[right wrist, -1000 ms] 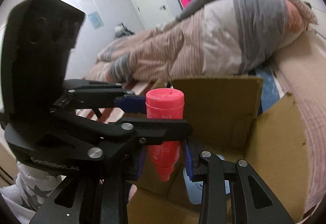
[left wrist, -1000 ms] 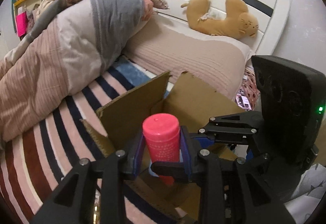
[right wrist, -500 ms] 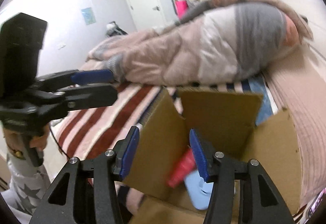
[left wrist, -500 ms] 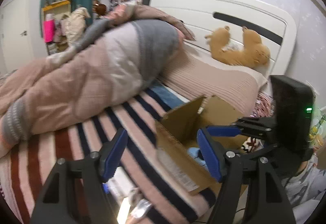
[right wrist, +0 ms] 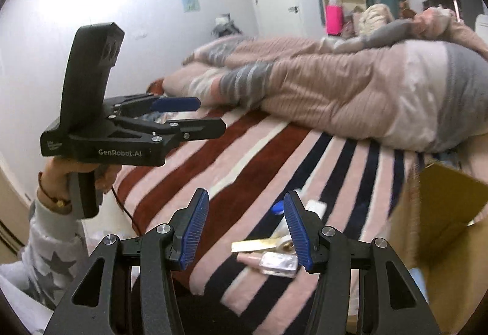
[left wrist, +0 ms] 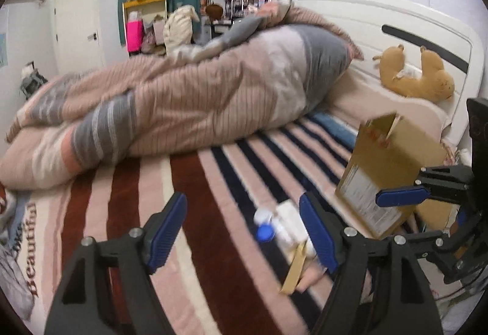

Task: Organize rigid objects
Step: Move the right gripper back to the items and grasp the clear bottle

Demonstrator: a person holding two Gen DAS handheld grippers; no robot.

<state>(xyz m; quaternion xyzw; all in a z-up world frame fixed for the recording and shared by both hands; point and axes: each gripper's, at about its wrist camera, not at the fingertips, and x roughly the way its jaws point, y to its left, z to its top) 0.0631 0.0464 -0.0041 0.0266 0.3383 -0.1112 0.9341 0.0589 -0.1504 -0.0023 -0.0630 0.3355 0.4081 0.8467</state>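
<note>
Left gripper [left wrist: 244,228]: jaws apart, nothing between them, held over the striped blanket [left wrist: 195,188]. Just right of its right finger lies a small cluster of items [left wrist: 285,228], including a blue-capped bottle [left wrist: 264,233]. Right gripper [right wrist: 245,229]: jaws apart, empty; the cluster lies beyond its right finger. Cardboard box [right wrist: 439,219] stands further right.

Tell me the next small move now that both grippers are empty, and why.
Probably ease the right gripper forward and down onto the gold tube. Both grippers are open and empty, small items lie loose on the striped blanket, this tube is nearest its fingers, and the cardboard box sits open just to the right.
</note>
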